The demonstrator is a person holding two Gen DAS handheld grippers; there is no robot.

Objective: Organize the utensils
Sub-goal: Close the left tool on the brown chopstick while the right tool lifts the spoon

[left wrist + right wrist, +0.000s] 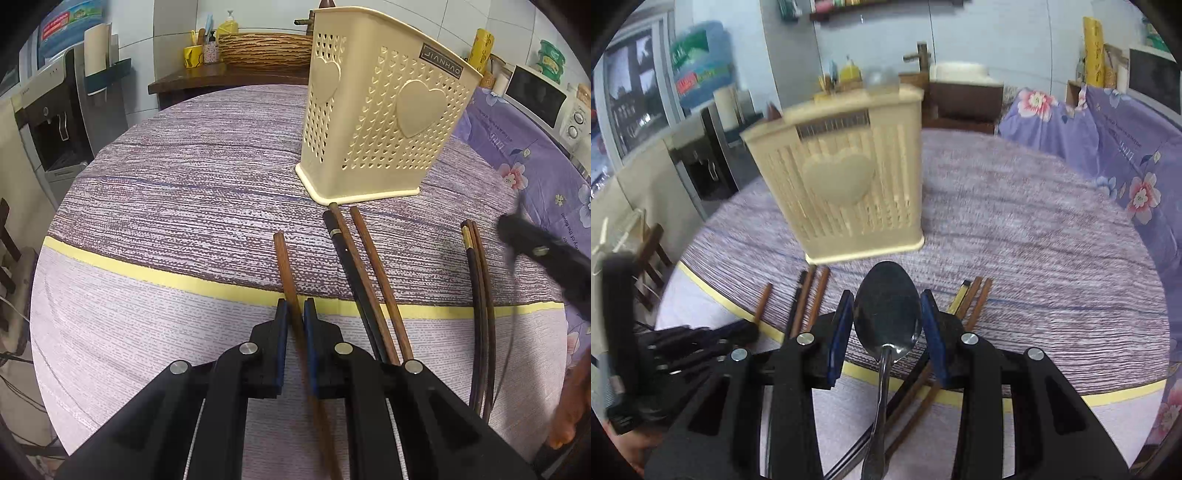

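While the left hand-held gripper (294,306) sits nearly shut on a single brown chopstick (286,269) that lies on the surface, the right hand-held gripper (887,314) has a metal spoon (887,317) between its blue pads, bowl forward and handle running back under it; the pads seem to press the rim of the bowl, though the blur makes that a judgement. Just to the right of the left gripper lie three more chopsticks (364,280), and beyond them another bundle (478,295), all pointing toward the cream holder (380,122) that stands ahead of both grippers. I would say the risk lies mostly with the spoon: held by its rounded, slick bowl, it could pivot or slip out before it is over the holder, and the handle could catch the holder's rim and tip it. The chopstick, gripped along its length rather than at its end, could swing down or knock its neighbours as it rises. Below is a round surface (184,184) under a mauve woven cloth with a yellow stripe; further out, a water dispenser to the left, a wooden basin behind, a microwave and floral cover to the right.
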